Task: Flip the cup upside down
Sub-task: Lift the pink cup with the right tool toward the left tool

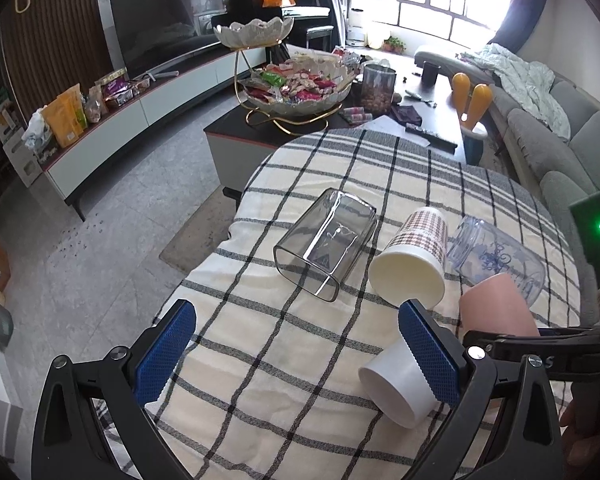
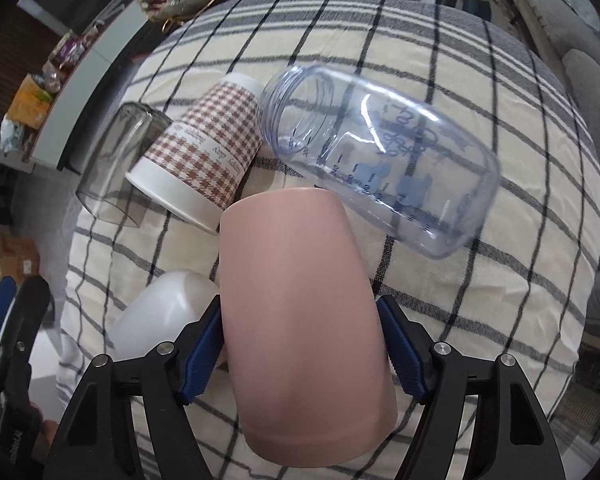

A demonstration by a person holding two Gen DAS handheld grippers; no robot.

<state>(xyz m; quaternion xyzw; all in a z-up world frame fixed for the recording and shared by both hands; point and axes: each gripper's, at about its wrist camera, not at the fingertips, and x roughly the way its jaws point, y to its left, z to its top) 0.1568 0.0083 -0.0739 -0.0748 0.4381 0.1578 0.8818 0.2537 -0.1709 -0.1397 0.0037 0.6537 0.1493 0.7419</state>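
Observation:
My right gripper (image 2: pixel 300 344) is shut on a pink cup (image 2: pixel 300 320), its blue pads pressed on both sides; the cup also shows in the left wrist view (image 1: pixel 495 308). A clear blue-printed jar (image 2: pixel 379 156) lies on its side just beyond it. A checked paper cup (image 2: pixel 204 152), a smoky clear tumbler (image 2: pixel 116 160) and a white cup (image 2: pixel 160 316) lie on their sides on the plaid cloth. My left gripper (image 1: pixel 296 356) is open and empty above the cloth, its right pad next to the white cup (image 1: pixel 395 384).
The plaid-covered table (image 1: pixel 300 420) drops off to the floor on the left. A dark coffee table with a snack bowl stand (image 1: pixel 296 92) lies behind it. A grey sofa (image 1: pixel 547 148) runs along the right.

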